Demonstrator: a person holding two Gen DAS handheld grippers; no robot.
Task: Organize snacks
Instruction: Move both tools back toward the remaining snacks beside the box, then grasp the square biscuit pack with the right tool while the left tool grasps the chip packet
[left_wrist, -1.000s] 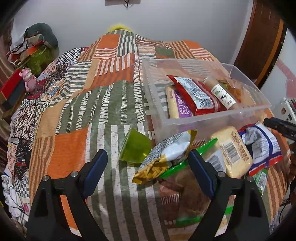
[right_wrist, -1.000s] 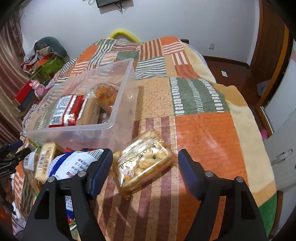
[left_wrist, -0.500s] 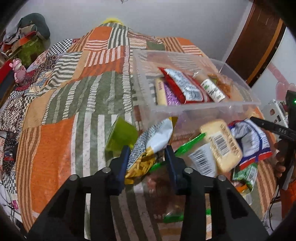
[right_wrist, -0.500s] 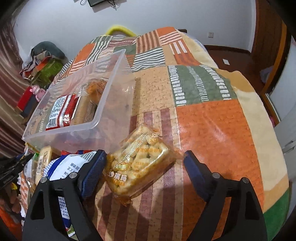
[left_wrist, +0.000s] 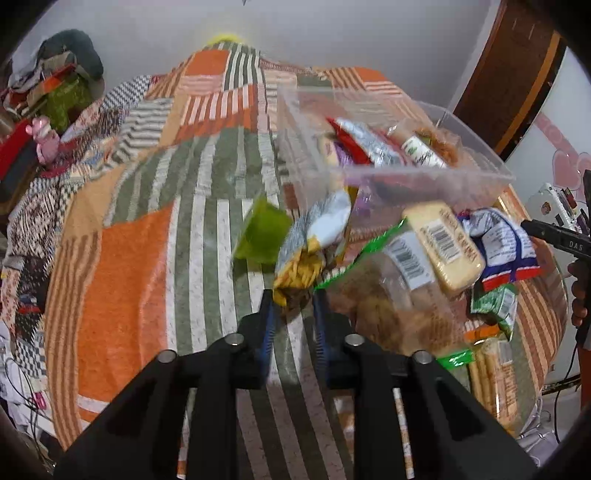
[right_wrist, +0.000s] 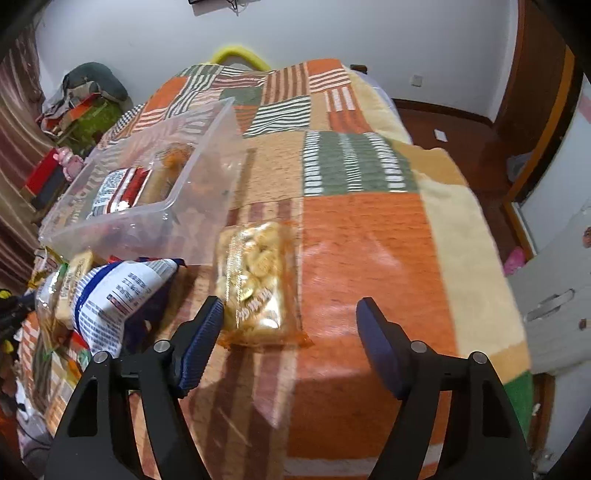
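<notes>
The left tool (left_wrist: 291, 299) gripped the lower end of a yellow-and-white chip bag (left_wrist: 314, 247), just before the clear bin (left_wrist: 424, 171) on the bed. The right tool (right_wrist: 290, 314) was closing around a biscuit pack (right_wrist: 255, 284) beside the bin, its pads not yet pressing it.

"DAS" in pale letters on the black bar (left_wrist: 557, 236) at the left-wrist view's right edge

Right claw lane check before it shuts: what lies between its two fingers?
In the right wrist view, the right claw is closing around the clear cookie pack, which lies near the left finger; the rest is bare blanket.
</notes>
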